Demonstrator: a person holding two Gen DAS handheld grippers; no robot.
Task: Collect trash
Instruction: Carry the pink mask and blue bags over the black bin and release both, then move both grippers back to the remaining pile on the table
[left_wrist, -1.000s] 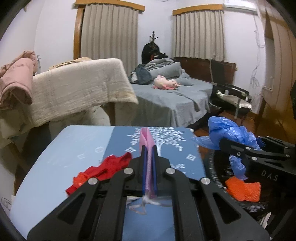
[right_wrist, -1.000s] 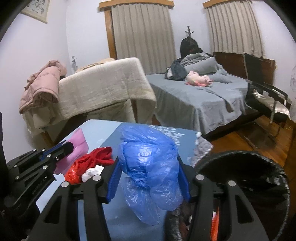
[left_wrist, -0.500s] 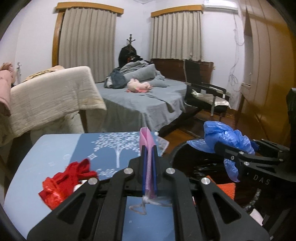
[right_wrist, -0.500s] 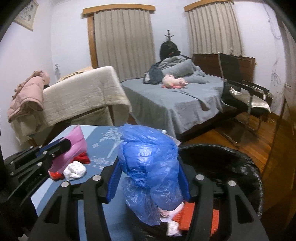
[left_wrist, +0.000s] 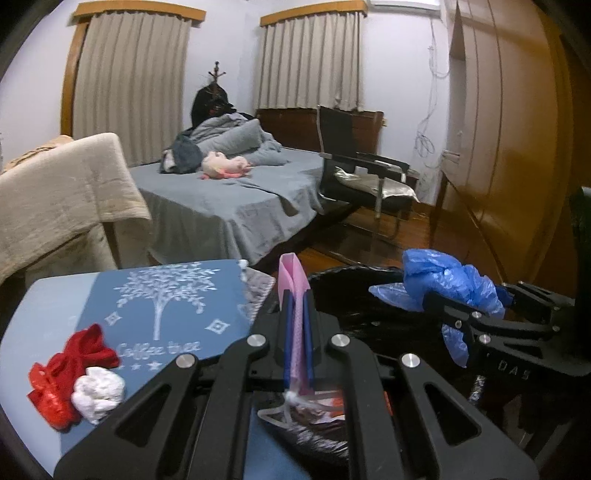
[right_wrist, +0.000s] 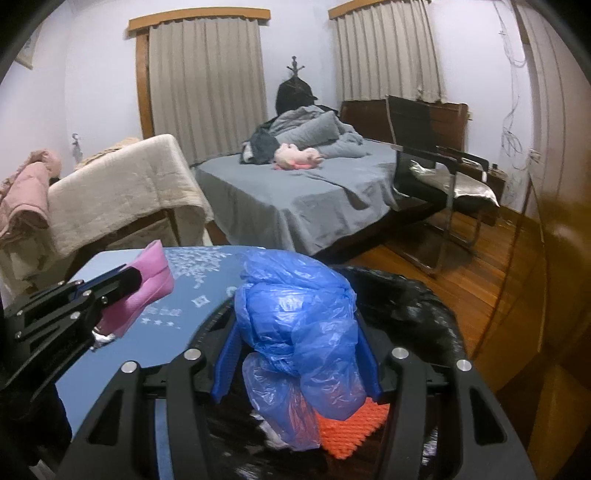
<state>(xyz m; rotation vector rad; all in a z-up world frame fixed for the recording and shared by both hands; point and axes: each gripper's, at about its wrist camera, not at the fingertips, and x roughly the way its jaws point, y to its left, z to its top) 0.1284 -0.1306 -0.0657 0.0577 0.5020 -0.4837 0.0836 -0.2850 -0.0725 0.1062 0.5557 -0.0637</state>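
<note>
My left gripper (left_wrist: 297, 317) pinches a pink bag (left_wrist: 293, 280); my right gripper (right_wrist: 297, 354) clamps a blue plastic bag (right_wrist: 295, 317) over the black bin (right_wrist: 424, 295). Blue table (left_wrist: 55, 306): 1 red wrapper (left_wrist: 70, 373), 1 white wad (left_wrist: 98, 391). Beyond: grey bed (left_wrist: 229, 199), 1 chair (left_wrist: 365, 173), 2 curtains (left_wrist: 129, 85).

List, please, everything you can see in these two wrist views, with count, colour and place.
pink bag: one, pink, clamped in the left gripper
blue plastic bag: one, blue, crumpled, held in the right gripper above the bin
trash bin: one, black liner, beside the table
orange mesh: one, orange, inside the bin
red wrapper: one, red, on the table
white wad: one, white, touching the red wrapper
table: one, blue with white tree print
bed: one, grey cover, behind the table
pink plush toy: one, on the bed
chair: one, black, beside the bed
left gripper: black, shut
right gripper: black, blue pads
</note>
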